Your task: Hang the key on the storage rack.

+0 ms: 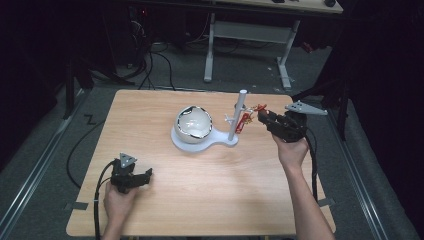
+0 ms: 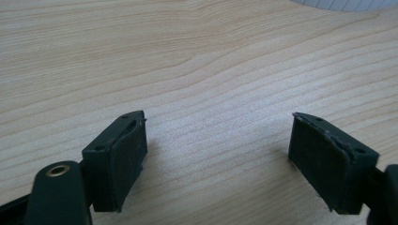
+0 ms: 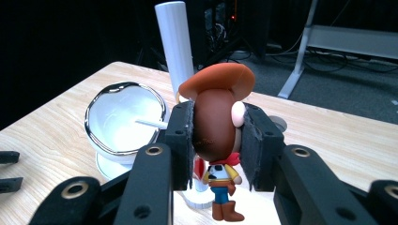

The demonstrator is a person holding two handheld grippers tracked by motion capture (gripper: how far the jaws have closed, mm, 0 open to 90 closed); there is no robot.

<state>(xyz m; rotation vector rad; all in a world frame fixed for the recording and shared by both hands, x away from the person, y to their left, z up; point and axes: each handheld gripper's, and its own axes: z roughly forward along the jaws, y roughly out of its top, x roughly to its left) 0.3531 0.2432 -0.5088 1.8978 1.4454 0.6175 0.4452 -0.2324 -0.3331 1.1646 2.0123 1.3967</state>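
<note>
A small cowboy figurine [image 3: 217, 124] with an orange hat, brown head and red scarf hangs by its head between the pads of my right gripper [image 3: 215, 136], which is shut on it. In the high view that gripper [image 1: 262, 117] holds the figurine [image 1: 244, 123] right next to the white pole [image 1: 239, 114] of a stand. A white bowl-shaped cup with a chrome rim [image 1: 193, 125] sits on the same stand's base [image 1: 222, 142]. My left gripper [image 1: 147, 174] rests low on the table's near left, open, with bare wood between its pads [image 2: 121, 159].
The wooden table [image 1: 215, 185] ends at a dark floor with cables and a metal desk frame [image 1: 250, 35] beyond the far edge. The stand's pole [image 3: 174, 42] and cup [image 3: 123, 117] stand just behind the figurine. The left gripper's jaw tips [image 3: 8, 169] show at the left edge.
</note>
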